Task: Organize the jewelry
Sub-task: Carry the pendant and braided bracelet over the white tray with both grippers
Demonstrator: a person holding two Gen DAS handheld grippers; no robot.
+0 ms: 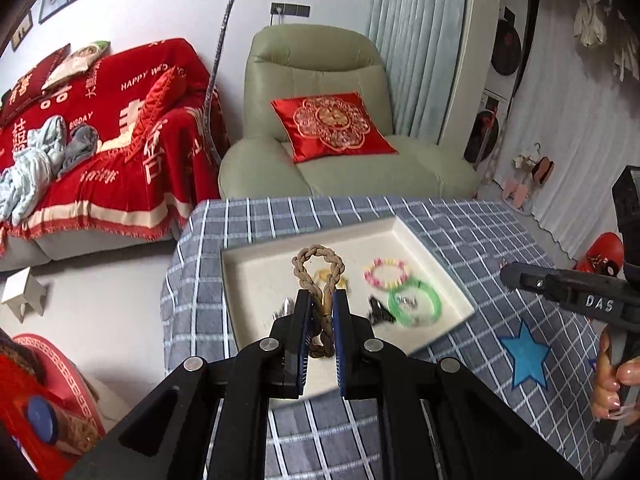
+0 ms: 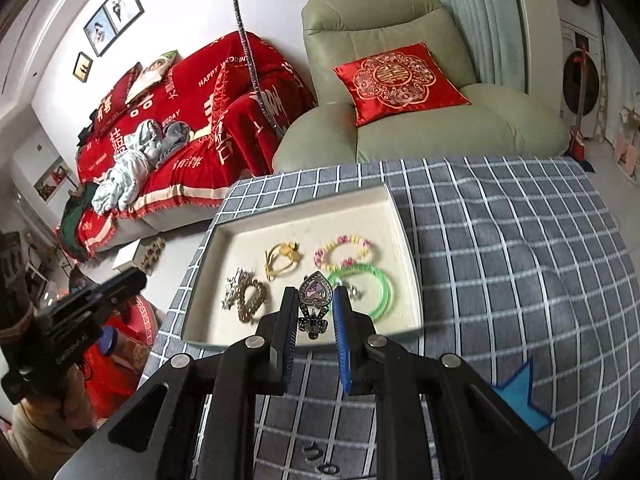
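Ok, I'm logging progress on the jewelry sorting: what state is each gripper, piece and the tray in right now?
left gripper: shut on the braided rope bracelet, held above the tray
right gripper: shut on the heart-shaped pendant
white tray: open, on the checked cloth
green bangle: lying in tray
pastel bead bracelet: lying in tray
yellow hair tie: lying in tray
brown bead bracelet: lying in tray

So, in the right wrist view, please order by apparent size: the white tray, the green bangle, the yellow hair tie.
1. white tray
2. green bangle
3. yellow hair tie
The bangle lies nearer the camera, so its lead over the hair tie is less sure.
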